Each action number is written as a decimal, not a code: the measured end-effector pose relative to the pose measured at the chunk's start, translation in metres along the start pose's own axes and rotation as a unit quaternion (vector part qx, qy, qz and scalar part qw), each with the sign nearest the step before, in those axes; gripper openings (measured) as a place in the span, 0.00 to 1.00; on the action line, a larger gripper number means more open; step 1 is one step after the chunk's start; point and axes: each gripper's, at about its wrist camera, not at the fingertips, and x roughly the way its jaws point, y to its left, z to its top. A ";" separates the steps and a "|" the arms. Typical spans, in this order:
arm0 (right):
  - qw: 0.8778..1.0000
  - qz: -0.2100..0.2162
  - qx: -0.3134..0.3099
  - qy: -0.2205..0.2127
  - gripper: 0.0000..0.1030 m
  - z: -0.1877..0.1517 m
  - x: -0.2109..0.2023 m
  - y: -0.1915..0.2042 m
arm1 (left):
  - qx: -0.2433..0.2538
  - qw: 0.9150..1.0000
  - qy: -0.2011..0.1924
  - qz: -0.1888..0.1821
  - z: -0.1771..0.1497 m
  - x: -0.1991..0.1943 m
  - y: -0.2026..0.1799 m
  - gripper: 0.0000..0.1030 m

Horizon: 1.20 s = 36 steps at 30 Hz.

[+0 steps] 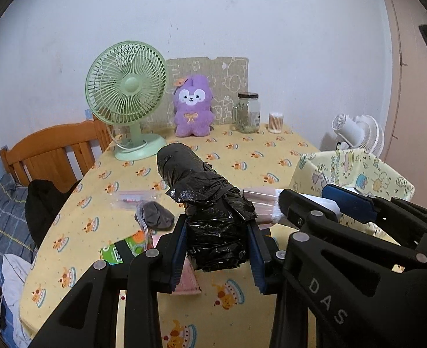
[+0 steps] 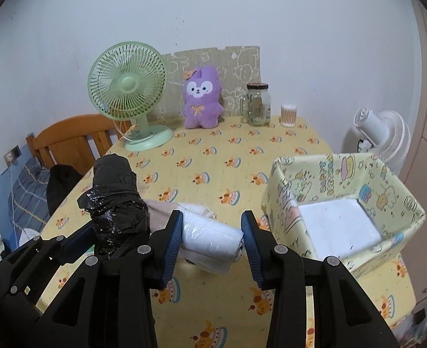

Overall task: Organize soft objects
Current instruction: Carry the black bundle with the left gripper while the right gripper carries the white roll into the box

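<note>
Left wrist view: the left hand-held gripper (image 1: 217, 249) is clamped on a black plastic-wrapped roll (image 1: 202, 203), held above the tabletop (image 1: 242, 156). A grey cloth (image 1: 155, 217), a green packet (image 1: 123, 250) and a pink pack (image 1: 188, 281) lie beneath it; the other view hides these. The right hand-held gripper (image 1: 309, 206) grips a white bundle (image 1: 267, 206).

Right wrist view: the right hand-held gripper grips that white bundle across its end, off the tabletop. The open box (image 2: 283, 185) at right holds a flat white sheet (image 2: 338, 226); its inside shows only here. A jar (image 2: 258, 104) at the back holds something greenish.
</note>
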 end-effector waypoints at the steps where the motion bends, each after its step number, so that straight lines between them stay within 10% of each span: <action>1: 1.000 0.000 -0.001 -0.002 0.43 0.002 -0.001 0.000 | 0.000 1.000 -0.001 0.000 0.002 0.000 -0.001 0.38; 36: 0.996 -0.072 0.041 -0.025 0.43 0.028 -0.006 -0.104 | 0.040 0.996 -0.011 -0.075 0.040 0.034 -0.097 0.37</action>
